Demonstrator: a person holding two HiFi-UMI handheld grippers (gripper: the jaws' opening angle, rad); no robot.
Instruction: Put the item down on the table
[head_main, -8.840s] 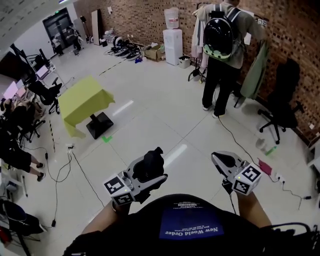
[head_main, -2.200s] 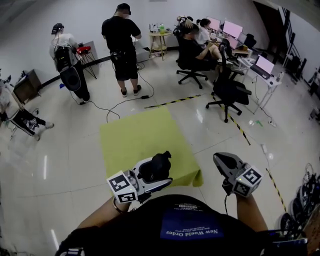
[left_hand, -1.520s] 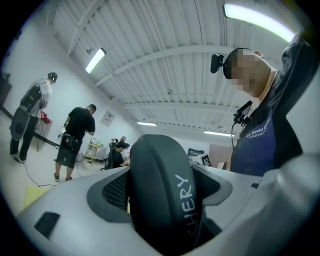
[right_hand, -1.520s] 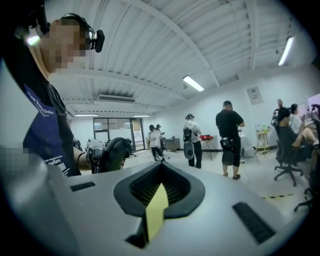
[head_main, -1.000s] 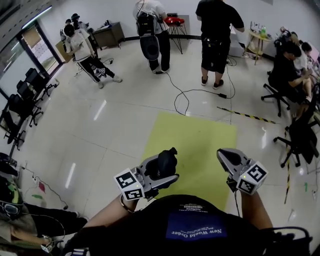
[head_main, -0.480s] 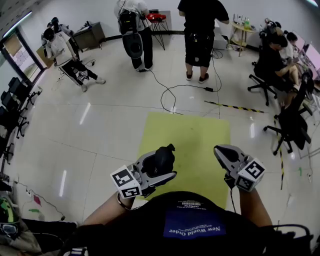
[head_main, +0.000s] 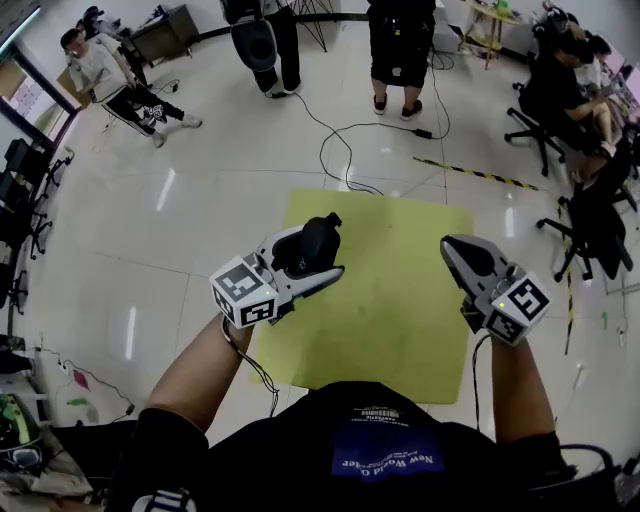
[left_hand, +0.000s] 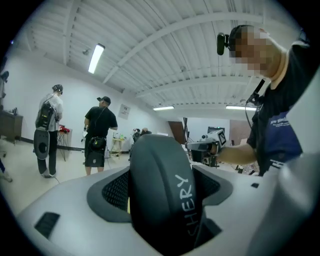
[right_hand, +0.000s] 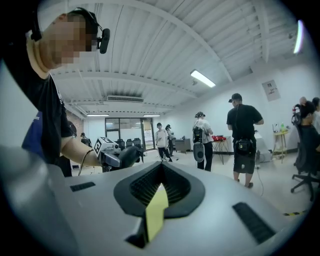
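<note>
left gripper (head_main: 335, 245) is clamped on a dark rounded item (head_main: 315, 245) w/ white lettering on its edge, held in the air over the left edge of a yellow-green table (head_main: 400, 310). right gripper (head_main: 452, 245) is level w/ it, well apart to its right, jaws narrowed to a slit w/ nothing gripped. beyond both: pale floor, a black cable (head_main: 340, 130), two ppl standing (head_main: 400, 40).

Left tool (head_main: 324, 244) clamped, right tool (head_main: 453, 247) closed.
</note>
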